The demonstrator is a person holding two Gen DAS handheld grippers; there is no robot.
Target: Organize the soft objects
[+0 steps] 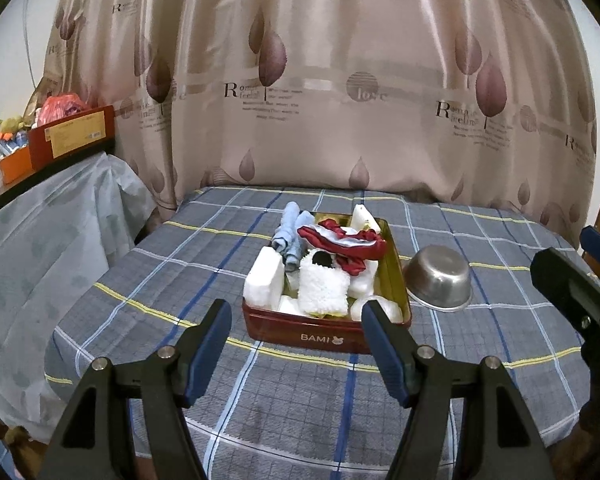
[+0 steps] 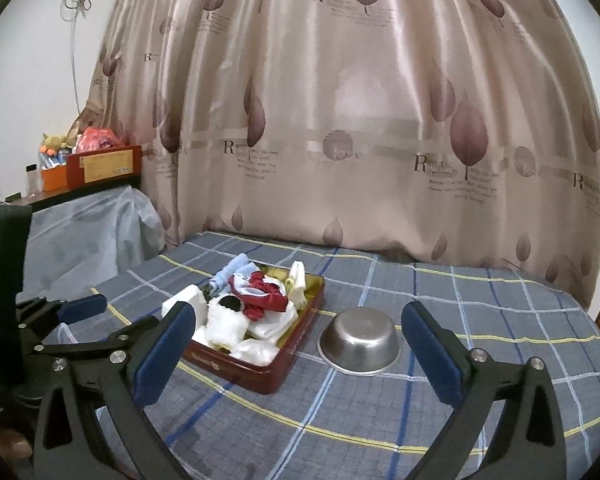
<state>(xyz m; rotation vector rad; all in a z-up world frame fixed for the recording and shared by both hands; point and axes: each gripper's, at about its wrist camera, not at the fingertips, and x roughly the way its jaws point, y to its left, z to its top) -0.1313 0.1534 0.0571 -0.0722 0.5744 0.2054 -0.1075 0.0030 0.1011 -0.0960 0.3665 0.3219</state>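
Clearly both my left gripper [image 1: 294, 350] and right gripper [image 2: 298, 346] hung wide, empty. Best to pinch the top cloth [image 1: 342, 242] (red, loose) from the tin [image 1: 300, 330] first.

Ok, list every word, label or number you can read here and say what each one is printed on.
"BAMI", with a small rabbit logo: front wall of the red tin.
"love": round motif on the curtain.
"Romantic feeling": large "R" headings across the curtain; only partly legible, so that reading is a best guess.
Small lines under those headings: too blurred to read.
Yellow label on the red box on the shelf: too small to read.
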